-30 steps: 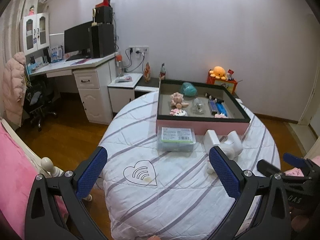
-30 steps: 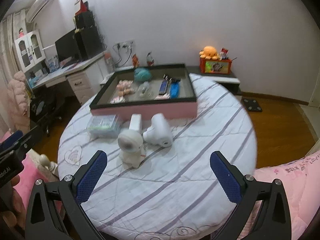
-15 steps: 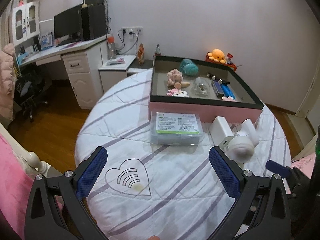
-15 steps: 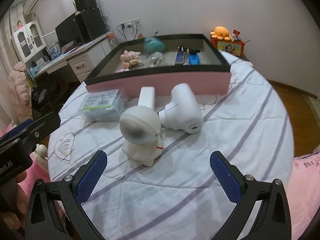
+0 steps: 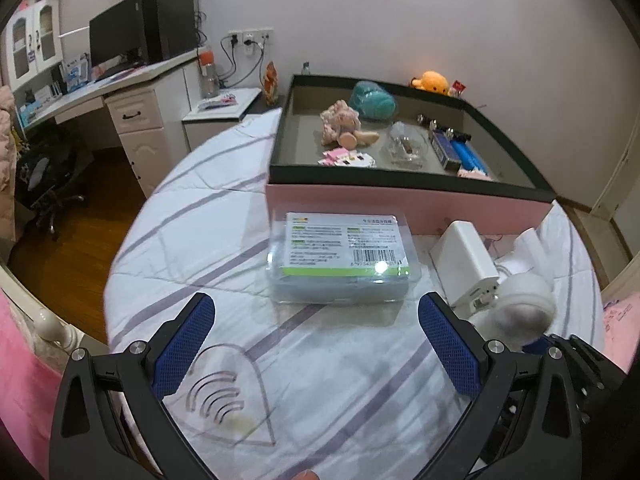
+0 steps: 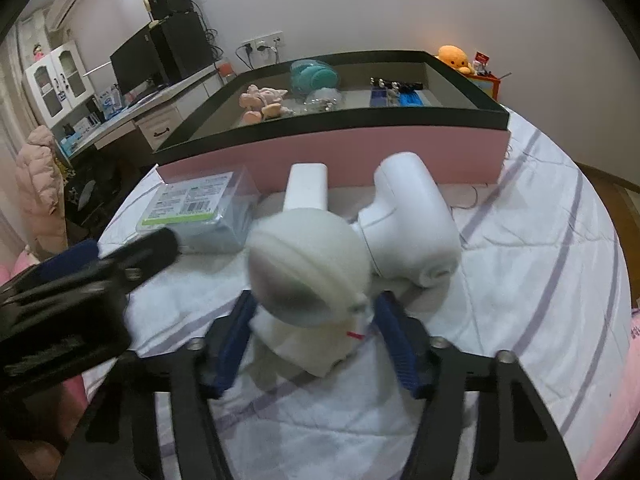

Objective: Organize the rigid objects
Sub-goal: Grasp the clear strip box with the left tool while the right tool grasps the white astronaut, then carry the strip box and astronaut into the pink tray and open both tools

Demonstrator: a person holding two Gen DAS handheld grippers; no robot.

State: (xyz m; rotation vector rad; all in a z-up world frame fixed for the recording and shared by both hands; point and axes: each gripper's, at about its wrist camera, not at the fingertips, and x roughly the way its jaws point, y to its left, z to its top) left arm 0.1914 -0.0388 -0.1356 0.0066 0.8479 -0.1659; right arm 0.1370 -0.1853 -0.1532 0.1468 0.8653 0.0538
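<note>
Right wrist: right gripper [image 6: 314, 334] closing around white round-headed figure [image 6: 306, 276], pads not yet pressing; left gripper [image 5: 316, 344] released near clear box [image 5: 340, 256].

A white astronaut figurine [image 6: 308, 276] stands upright on the striped bedspread [image 6: 532, 280], beside a clear plastic box [image 5: 340, 256].

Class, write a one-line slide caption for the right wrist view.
Right gripper closing around a white astronaut figure before the pink tray.
</note>
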